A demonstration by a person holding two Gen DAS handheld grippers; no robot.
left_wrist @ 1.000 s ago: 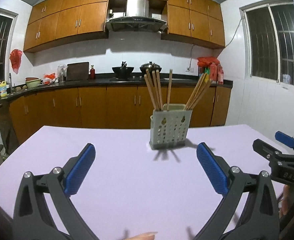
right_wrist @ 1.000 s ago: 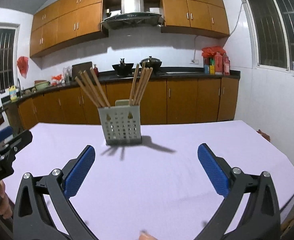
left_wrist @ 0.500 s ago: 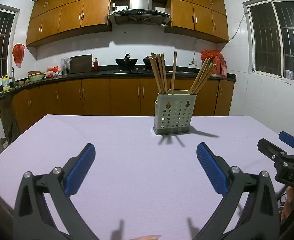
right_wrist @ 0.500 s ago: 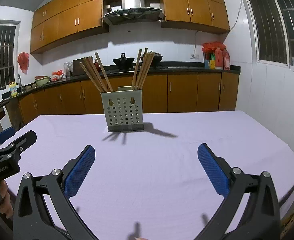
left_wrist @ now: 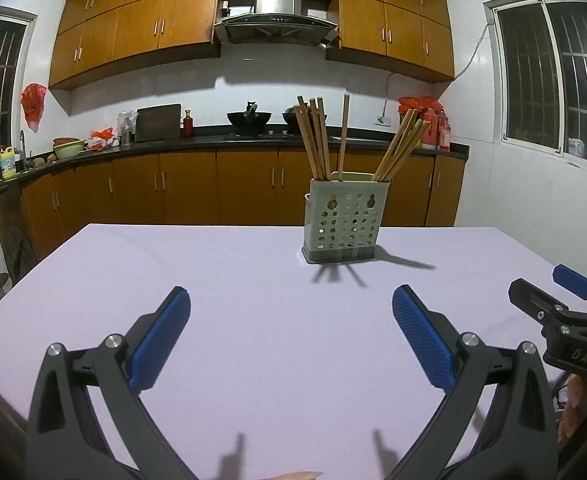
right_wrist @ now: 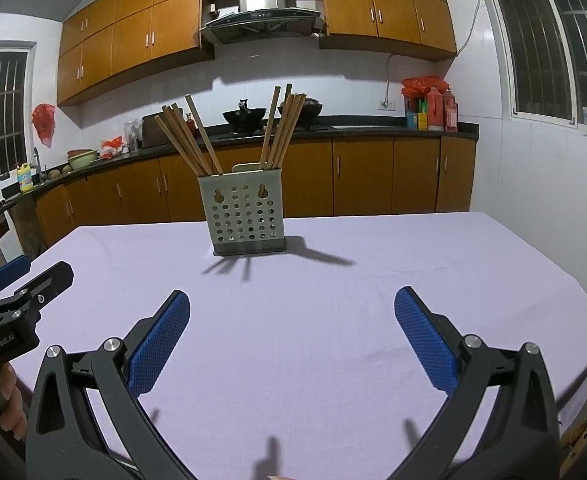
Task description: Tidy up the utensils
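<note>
Wooden chopsticks (left_wrist: 320,140) are fanned in a grey perforated holder (left_wrist: 343,220) at 12 o'clock; left gripper (left_wrist: 291,312) and right gripper (right_wrist: 292,314) are held wide apart, empty.

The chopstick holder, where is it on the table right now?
The chopstick holder stands upright toward the far side of the purple table, ahead of both open claws. In the left wrist view it sits right of centre; in the right wrist view, left of centre.
</note>
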